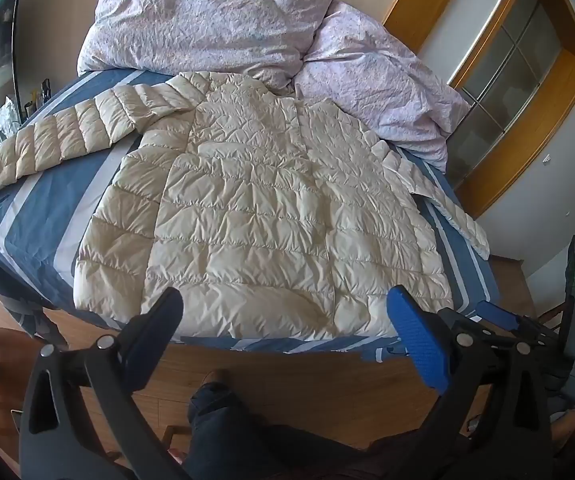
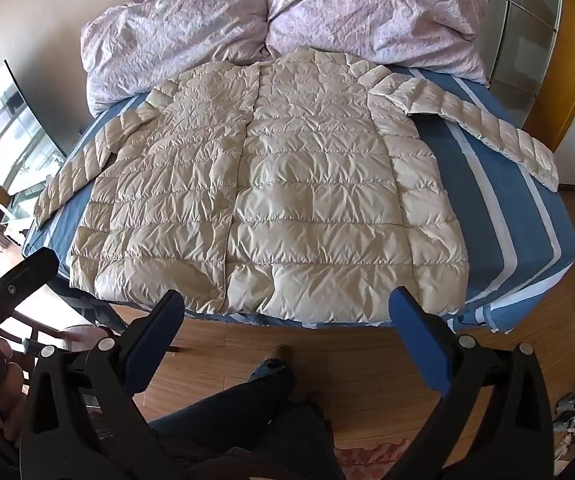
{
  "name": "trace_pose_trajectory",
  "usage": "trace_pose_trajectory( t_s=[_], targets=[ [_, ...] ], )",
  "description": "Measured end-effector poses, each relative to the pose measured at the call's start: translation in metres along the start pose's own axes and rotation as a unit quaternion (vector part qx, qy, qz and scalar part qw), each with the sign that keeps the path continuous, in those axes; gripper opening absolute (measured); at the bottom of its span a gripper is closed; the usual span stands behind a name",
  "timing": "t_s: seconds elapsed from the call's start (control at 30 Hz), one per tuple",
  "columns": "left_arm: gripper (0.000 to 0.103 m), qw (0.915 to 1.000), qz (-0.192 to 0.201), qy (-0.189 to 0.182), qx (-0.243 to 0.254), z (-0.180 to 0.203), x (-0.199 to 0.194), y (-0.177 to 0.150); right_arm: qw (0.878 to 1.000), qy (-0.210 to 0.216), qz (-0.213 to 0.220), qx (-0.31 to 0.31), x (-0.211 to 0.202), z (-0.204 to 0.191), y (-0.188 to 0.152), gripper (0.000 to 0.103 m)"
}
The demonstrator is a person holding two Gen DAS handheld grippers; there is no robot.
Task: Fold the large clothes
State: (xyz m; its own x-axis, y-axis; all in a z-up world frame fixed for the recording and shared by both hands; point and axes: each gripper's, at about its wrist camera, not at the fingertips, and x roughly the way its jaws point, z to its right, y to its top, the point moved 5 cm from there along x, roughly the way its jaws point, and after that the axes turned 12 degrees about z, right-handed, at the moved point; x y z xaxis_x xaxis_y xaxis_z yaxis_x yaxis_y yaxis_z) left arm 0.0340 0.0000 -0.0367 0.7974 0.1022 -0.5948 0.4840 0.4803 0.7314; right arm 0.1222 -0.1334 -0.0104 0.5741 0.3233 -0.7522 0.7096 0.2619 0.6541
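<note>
**Jacket flat, both grippers wide and empty**

Left wrist: my left gripper (image 1: 283, 320) hangs over the near edge of the bed (image 1: 35, 224), jaws wide, nothing between them. The jacket (image 1: 263, 216) lies spread front-up, hem toward me, one sleeve (image 1: 55, 136) stretched far left.

Right wrist: my right gripper (image 2: 287, 316) is likewise spread wide and empty above the hem. The other sleeve (image 2: 483, 124) runs out to the right (well clear of the duvet (image 2: 327, 12)). I judge the first fold is a sleeve across the chest: pinch at the cuff, lift low, lay it flat so the slick quilting doesn't slide.
</note>
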Motion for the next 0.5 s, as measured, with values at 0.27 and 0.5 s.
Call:
trace_pose_trajectory(
  t_s=[0.27,0.5],
  targets=[
    [0.101,1.0000,0.001,-0.001,0.000,0.0004,0.0003,0.0000,1.000,0.000,0.000,0.001,-0.0006,0.0002,0.0006,0.102],
    [0.101,1.0000,0.001,-0.002,-0.001,0.0003,0.0001,0.0001,1.000,0.000,0.000,0.001,-0.0011,0.0008,0.0020,0.102]
  ],
)
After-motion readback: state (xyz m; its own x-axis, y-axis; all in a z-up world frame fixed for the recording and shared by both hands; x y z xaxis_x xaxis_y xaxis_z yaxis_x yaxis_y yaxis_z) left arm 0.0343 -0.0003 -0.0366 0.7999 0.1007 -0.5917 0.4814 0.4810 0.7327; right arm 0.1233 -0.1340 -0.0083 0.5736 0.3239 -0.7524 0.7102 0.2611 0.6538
